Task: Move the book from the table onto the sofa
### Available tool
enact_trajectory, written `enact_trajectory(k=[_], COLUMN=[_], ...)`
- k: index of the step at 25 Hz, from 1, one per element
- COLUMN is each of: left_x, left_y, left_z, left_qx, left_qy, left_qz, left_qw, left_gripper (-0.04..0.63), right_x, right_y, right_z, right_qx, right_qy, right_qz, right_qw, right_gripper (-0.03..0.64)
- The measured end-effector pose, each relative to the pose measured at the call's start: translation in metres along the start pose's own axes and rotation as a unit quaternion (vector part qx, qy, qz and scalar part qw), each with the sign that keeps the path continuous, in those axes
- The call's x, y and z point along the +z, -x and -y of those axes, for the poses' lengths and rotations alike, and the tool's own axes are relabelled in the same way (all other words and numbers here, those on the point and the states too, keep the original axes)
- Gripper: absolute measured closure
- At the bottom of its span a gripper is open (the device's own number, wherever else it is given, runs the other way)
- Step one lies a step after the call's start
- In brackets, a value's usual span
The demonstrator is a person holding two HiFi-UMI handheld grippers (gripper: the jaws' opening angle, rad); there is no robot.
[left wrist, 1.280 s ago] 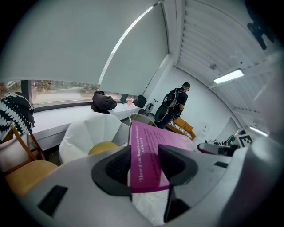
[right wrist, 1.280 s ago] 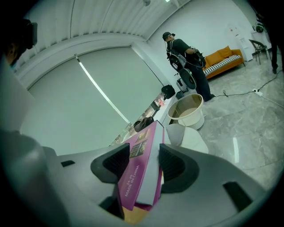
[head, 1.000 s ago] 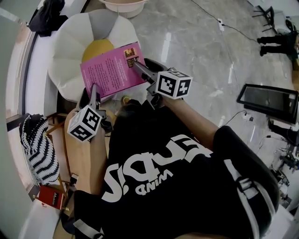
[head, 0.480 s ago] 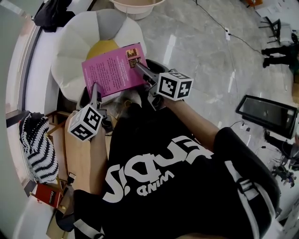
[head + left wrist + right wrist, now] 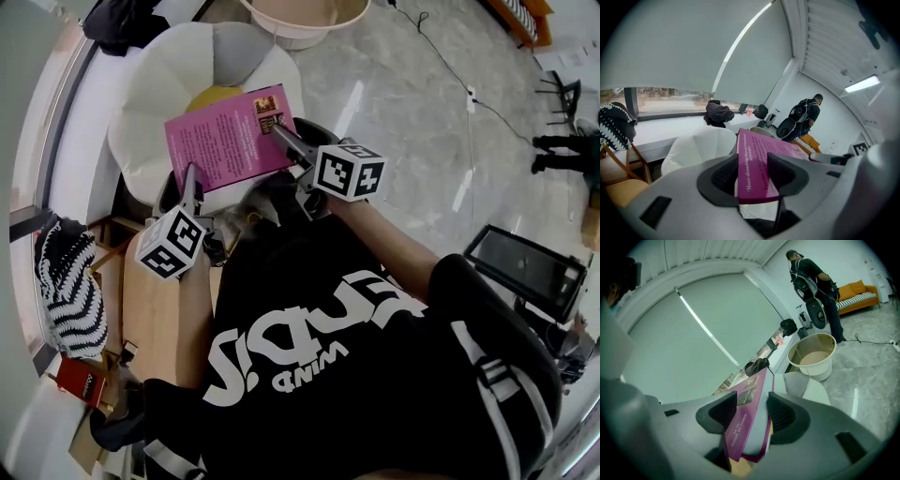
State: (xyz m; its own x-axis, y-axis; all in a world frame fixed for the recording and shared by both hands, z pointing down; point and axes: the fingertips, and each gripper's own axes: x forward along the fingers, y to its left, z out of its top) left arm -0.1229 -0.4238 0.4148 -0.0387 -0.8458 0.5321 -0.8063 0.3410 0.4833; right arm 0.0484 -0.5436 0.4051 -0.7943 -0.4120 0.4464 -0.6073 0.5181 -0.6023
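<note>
A pink book (image 5: 225, 139) hangs in the air over the white flower-shaped sofa (image 5: 155, 98) with its yellow middle (image 5: 214, 95). My left gripper (image 5: 190, 174) is shut on the book's near left edge, and my right gripper (image 5: 273, 127) is shut on its right edge. In the left gripper view the book (image 5: 757, 161) sits between the pads of the left gripper (image 5: 752, 176). The right gripper view shows the book (image 5: 747, 420) edge-on in the right gripper (image 5: 752, 414), with the sofa (image 5: 806, 385) just beyond.
A beige tub (image 5: 305, 17) stands on the floor past the sofa. A wooden table (image 5: 155, 309) is below my left arm, with a striped cloth (image 5: 66, 291) and a red box (image 5: 80, 380) beside it. A dark screen (image 5: 525, 272) lies at right. A person (image 5: 813, 282) stands far off.
Both grippers have carried the book a little farther over the sofa seat. The tub beyond the sofa shows more.
</note>
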Motion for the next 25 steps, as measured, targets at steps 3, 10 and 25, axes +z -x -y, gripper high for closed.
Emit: enact_trajectory(k=[3, 10, 25], left_x=[0.020, 0.033, 0.024], left_y=[-0.023, -0.049, -0.078], left_z=[0.004, 0.001, -0.049], left_qx=[0.019, 0.074, 0.106], left_qy=[0.009, 0.041, 0.096], left_qz=[0.002, 0.031, 0.018], left_qw=[0.9998, 0.9960, 0.9896], left_gripper=[0.396, 0.396, 0.396], right_x=[0.026, 0.052, 0.040], right_y=[-0.026, -0.068, -0.136], right_z=[0.009, 0.023, 0.026], right_qx=[0.010, 0.047, 0.050], right_qy=[0.003, 0.034, 0.037], right_qz=[-0.015, -0.057, -0.102], right_qw=[1.000, 0.997, 0.993], right_gripper=[0.411, 0.411, 0.411])
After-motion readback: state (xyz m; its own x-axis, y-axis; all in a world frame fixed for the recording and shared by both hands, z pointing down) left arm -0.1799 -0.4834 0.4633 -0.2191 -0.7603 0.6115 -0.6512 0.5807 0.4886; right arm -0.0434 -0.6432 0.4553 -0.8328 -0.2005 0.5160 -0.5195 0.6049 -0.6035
